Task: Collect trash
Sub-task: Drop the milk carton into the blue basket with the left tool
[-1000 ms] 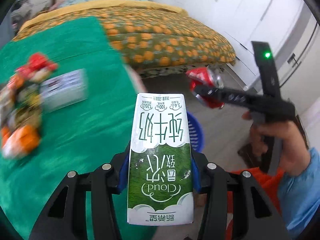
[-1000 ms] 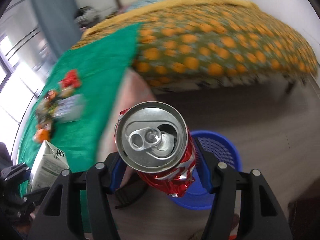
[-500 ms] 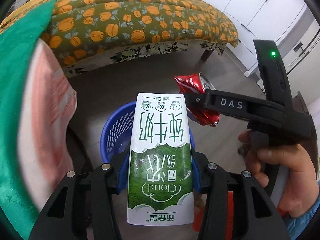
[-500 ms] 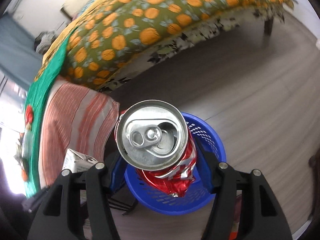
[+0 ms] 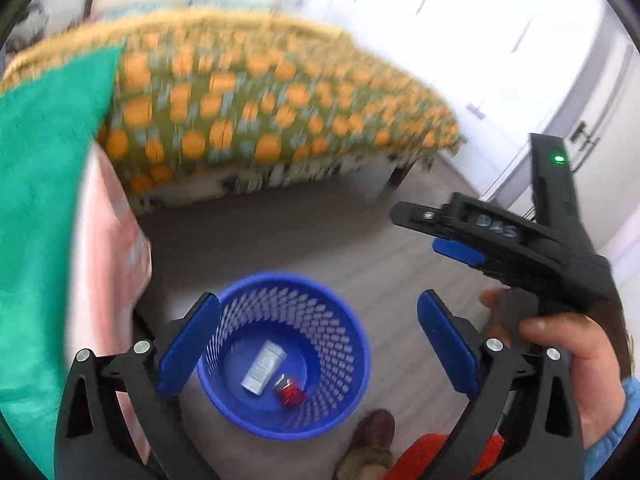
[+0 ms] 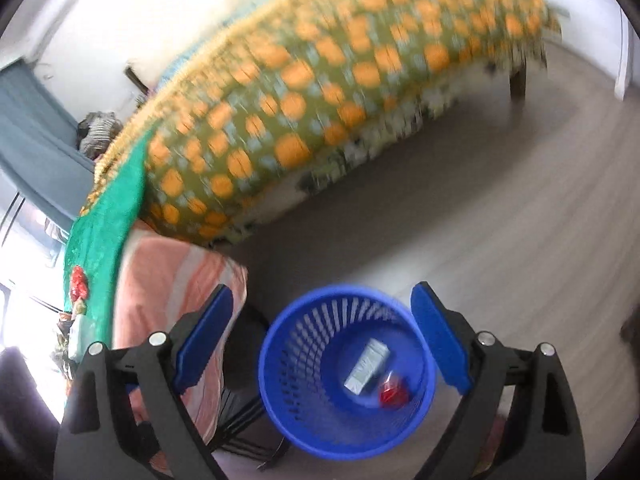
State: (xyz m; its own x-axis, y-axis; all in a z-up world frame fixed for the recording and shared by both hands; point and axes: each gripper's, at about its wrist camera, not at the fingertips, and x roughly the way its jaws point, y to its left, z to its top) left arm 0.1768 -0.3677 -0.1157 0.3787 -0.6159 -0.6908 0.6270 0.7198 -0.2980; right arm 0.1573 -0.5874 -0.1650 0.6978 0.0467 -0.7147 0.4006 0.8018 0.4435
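We have let go: left gripper (image 5: pixel 318 332) and right gripper (image 6: pixel 322 326) gape empty (carton (image 5: pixel 264 367) and can (image 5: pixel 291 394) now lie in the basket (image 5: pixel 352 328)), bare floor (image 6: pixel 500 220) beyond its rim.

orange-flowered bedspread (image 6: pixel 320 92) | green cloth (image 5: pixel 40 200) | striped cloth (image 6: pixel 160 280) | white wardrobe (image 5: pixel 500 40)
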